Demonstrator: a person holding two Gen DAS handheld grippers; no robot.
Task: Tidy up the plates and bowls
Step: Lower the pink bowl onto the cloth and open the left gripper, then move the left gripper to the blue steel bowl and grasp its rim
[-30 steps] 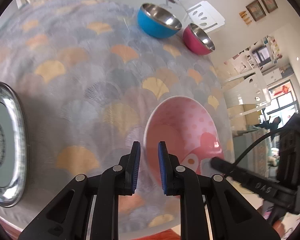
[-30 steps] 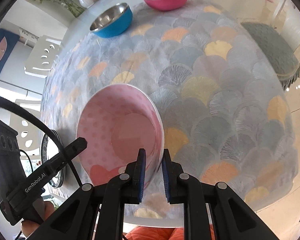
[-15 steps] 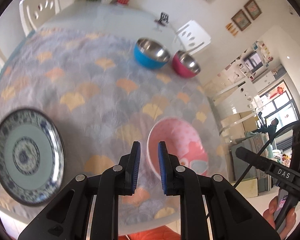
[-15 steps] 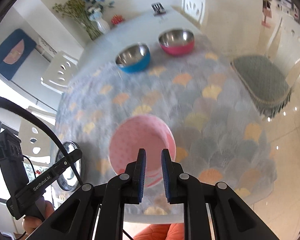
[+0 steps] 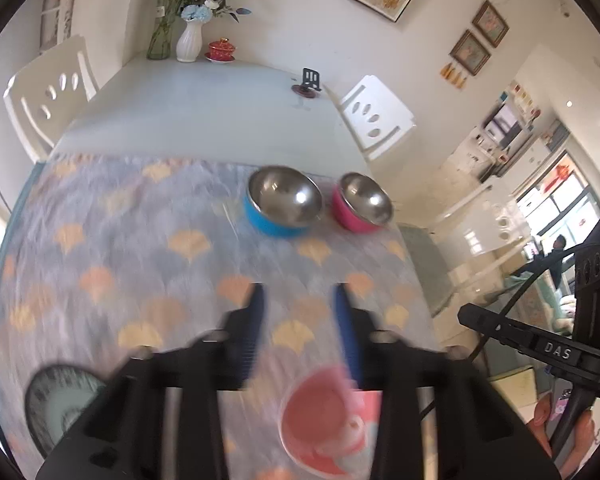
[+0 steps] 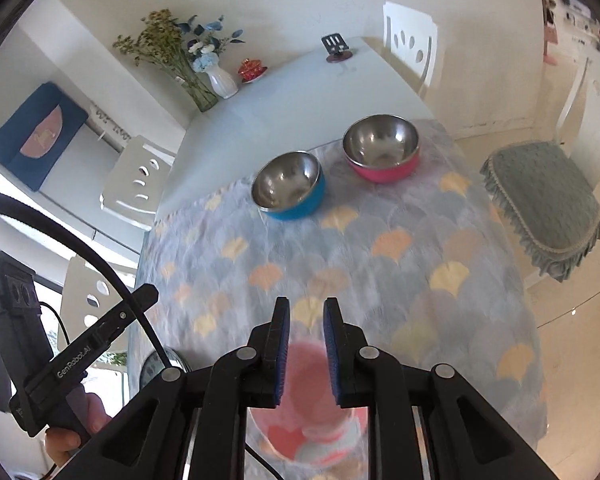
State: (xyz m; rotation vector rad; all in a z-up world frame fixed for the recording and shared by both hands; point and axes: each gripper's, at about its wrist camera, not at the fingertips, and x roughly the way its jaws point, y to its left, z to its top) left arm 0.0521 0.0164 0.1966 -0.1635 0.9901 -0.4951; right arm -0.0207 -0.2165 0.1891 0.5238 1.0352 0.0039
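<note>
1. The pink bowl (image 5: 324, 420) sat on the patterned tablecloth (image 5: 140, 240) at the near edge of the table. It showed a pale dotted inside and a darker red shape low on its wall, though both views blurred it.
2. The blue bowl (image 6: 290, 186) and the magenta bowl (image 6: 382, 148) stood just beside each other at the far edge of the cloth, well apart from the pink bowl. Each had a shiny steel inside and stood upright.
3. The blue-rimmed plate (image 5: 60, 408) lay flat on the cloth to the left of the pink bowl, near the table's edge.
4. The left gripper (image 5: 300, 312) hung above the cloth with its jaws spread wide and nothing between them. Its fingers were smeared by motion blur.
5. The right gripper (image 6: 305, 332) hovered over the pink bowl with a narrow gap between its blue pads (image 6: 282, 344), gripping nothing.
6. Only the left wrist view showed most of the plate; the right wrist view caught a sliver of it behind the cable.
7. Only the right wrist view showed the cushioned stool (image 6: 548, 200) beside the table.
8. Both views showed the white vase (image 5: 189, 42) of flowers at the table's far end.
</note>
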